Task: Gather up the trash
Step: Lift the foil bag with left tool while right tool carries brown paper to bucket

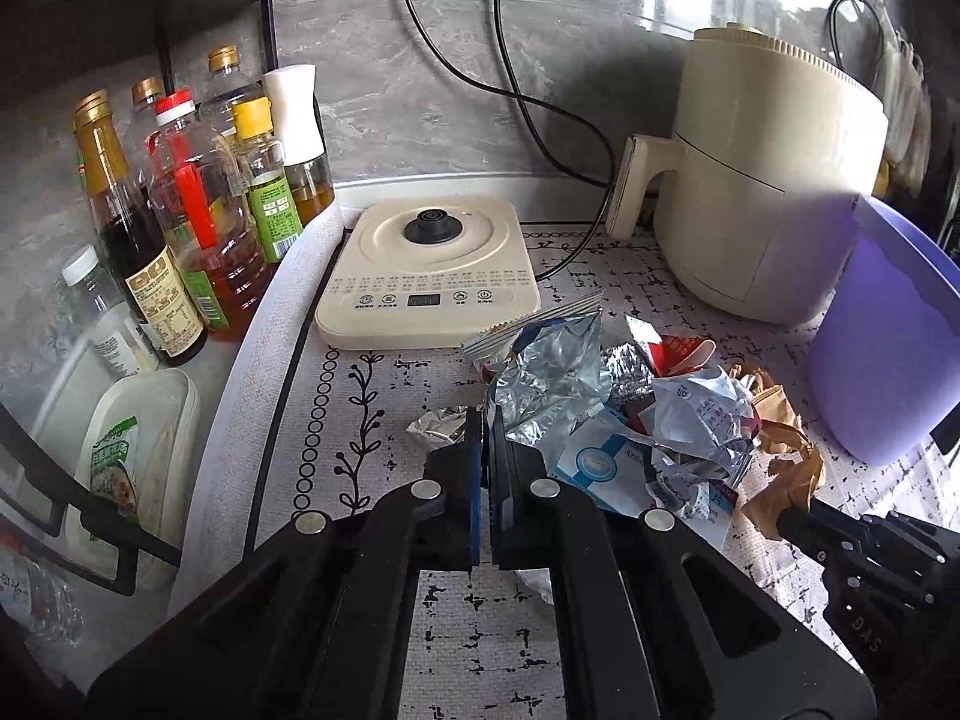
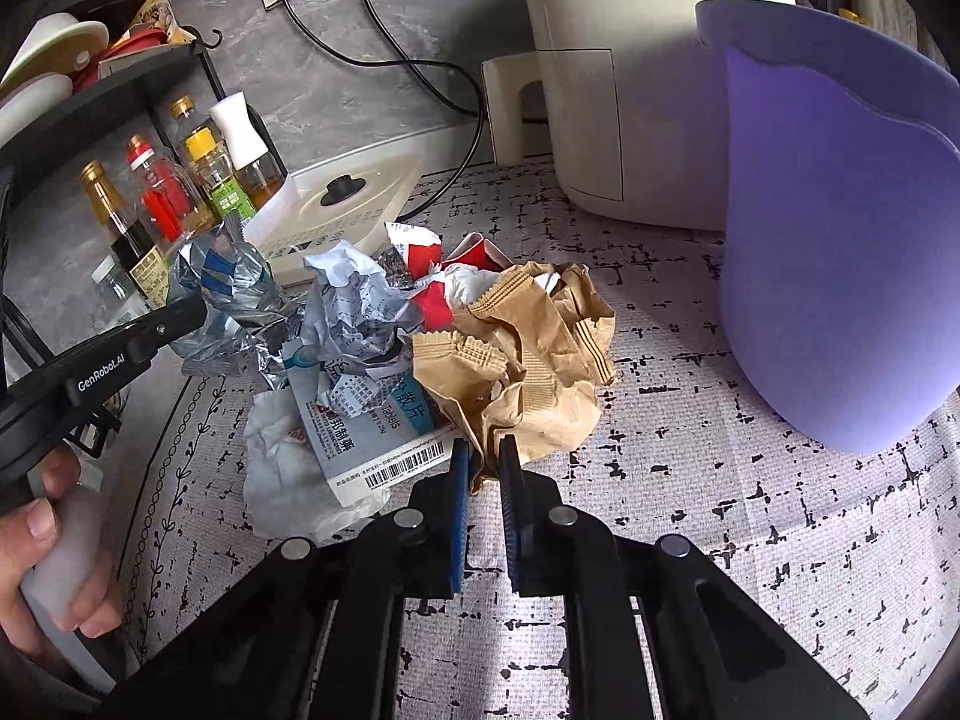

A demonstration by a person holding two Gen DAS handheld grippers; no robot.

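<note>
Trash heap [image 2: 420, 336] mid-surface on patterned mat [image 2: 690, 480], beside purple bin [image 2: 840, 240]. Flattened box marked "Tablets", barcoded. Left gripper [image 1: 485, 420], branded "GenRobot.AI": jaws clamped on silver foil wrapper [image 1: 552, 372]. Right gripper [image 2: 485, 450]: jaws pinching brown paper bag [image 2: 540, 354]. Grey marbled wall behind.
</note>
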